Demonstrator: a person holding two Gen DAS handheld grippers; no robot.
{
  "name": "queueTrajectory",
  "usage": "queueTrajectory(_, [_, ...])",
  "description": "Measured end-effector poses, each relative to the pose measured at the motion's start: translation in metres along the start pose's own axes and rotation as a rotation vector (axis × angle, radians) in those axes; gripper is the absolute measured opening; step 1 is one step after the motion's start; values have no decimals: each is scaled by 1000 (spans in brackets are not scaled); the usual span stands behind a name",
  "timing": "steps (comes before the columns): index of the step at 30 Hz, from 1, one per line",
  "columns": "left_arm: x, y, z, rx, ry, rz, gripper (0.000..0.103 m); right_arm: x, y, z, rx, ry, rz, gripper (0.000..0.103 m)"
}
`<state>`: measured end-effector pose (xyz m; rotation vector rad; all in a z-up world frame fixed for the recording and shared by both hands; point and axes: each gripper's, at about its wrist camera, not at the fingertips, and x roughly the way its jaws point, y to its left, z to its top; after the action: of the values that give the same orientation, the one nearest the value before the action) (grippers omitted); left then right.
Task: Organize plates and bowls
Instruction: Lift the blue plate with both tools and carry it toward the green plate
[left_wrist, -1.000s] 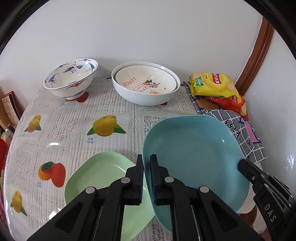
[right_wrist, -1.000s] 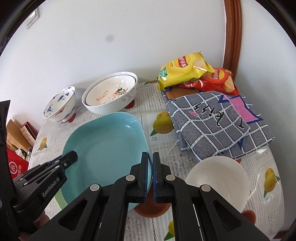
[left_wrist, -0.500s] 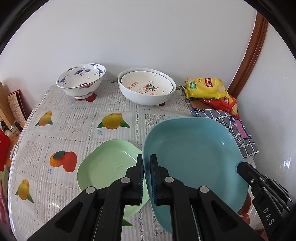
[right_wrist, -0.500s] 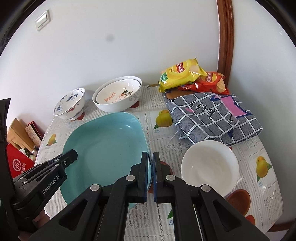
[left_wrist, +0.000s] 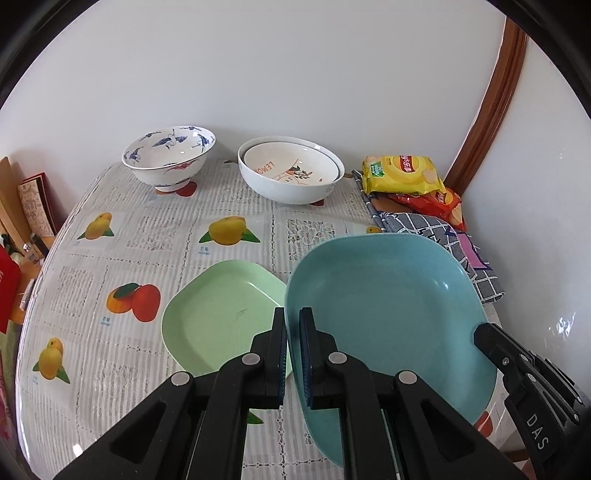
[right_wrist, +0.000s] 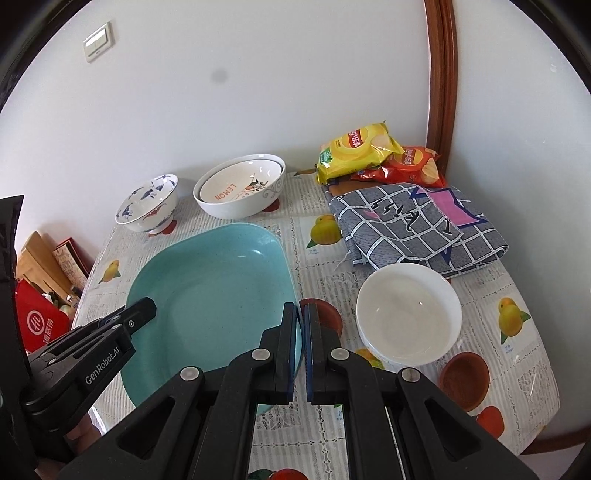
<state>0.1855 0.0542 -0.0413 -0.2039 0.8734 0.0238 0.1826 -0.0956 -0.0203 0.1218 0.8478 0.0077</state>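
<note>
A large teal plate (left_wrist: 388, 314) is held above the table by both grippers. My left gripper (left_wrist: 292, 325) is shut on its left rim. My right gripper (right_wrist: 301, 321) is shut on its right rim; the plate (right_wrist: 210, 291) fills the left of the right wrist view. A light green plate (left_wrist: 218, 317) lies on the table, partly under the teal plate's left edge. A plain white bowl (right_wrist: 408, 314) sits right of the teal plate. A blue-patterned bowl (left_wrist: 168, 157) and two nested white bowls (left_wrist: 291, 171) stand at the back.
Yellow and red chip bags (right_wrist: 360, 151) and a folded checked cloth (right_wrist: 413, 225) lie at the back right. A red box and books (right_wrist: 37, 325) stand off the table's left edge. A wall runs behind the table.
Both grippers have lifted and pulled back with the teal plate; the table looks farther away and more of the green plate and white bowl show.
</note>
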Motion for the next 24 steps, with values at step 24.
queueTrajectory(24, [-20,14,0,-15,-36,-25,7,-18,12,-3,-8,-33,3,4])
